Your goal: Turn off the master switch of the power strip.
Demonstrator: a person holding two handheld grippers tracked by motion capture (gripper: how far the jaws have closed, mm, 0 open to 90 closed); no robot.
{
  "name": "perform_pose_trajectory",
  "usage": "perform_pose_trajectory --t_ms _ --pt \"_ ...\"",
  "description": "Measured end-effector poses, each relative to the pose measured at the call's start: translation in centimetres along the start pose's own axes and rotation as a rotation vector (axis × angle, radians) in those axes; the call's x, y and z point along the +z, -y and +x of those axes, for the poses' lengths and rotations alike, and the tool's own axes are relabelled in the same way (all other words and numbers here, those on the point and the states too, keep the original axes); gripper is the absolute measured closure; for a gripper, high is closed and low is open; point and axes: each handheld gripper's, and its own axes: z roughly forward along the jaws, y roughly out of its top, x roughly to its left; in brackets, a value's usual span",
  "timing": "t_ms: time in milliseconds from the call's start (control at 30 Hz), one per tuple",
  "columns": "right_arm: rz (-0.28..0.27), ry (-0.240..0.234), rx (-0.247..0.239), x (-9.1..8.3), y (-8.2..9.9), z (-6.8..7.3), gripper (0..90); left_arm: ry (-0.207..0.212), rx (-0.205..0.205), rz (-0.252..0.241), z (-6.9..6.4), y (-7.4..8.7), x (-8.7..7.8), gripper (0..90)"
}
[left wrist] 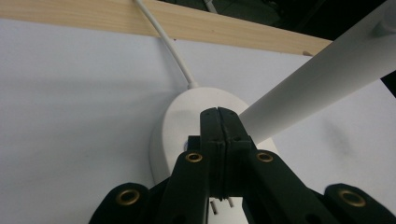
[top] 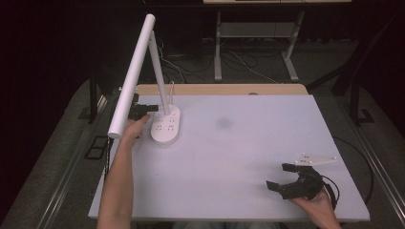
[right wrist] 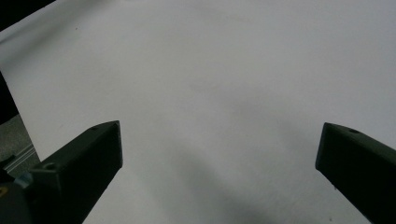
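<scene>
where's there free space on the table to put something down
Most of the table is bare: the wide middle between the lamp base and the right gripper, and the far right side up to the wooden edge. It is crowded at the far left corner, where the left gripper, jaws shut, sits at the base under the lamp arm.
</scene>
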Motion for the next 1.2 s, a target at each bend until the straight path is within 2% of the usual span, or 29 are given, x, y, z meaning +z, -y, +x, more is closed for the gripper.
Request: perform_pose_trajectory --t_ms 100,367,500,600,733,767,1200 --pt "0.001 0.001 0.002 -0.1 0.0 0.0 0.0 0.007 0.021 0.012 0.0 0.2 0.5 89.8" --pt "0.005 -0.005 0.004 0.0 0.0 0.0 0.0 -0.008 0.013 0.043 0.1 0.7 1.4 89.8" --pt "0.004 -0.002 0.004 0.0 0.1 0.0 0.0 -0.01 -0.021 0.013 0.6 1.1 1.5 89.8" --pt "0.002 -0.002 0.007 0.0 0.1 0.0 0.0 -0.013 -0.04 0.01 0.9 1.1 1.4 89.9" --pt "0.007 -0.004 0.006 0.1 0.1 0.0 0.0 -0.013 -0.032 0.025 0.7 1.1 1.6 90.0" --pt "0.007 -0.004 0.004 0.1 0.1 0.0 0.0 -0.002 -0.039 0.025 0.6 1.2 1.7 90.0" --pt "0.002 -0.008 -0.006 -0.1 0.1 0.2 0.0 -0.014 -0.069 0.027 0.4 1.0 2.0 90.0"
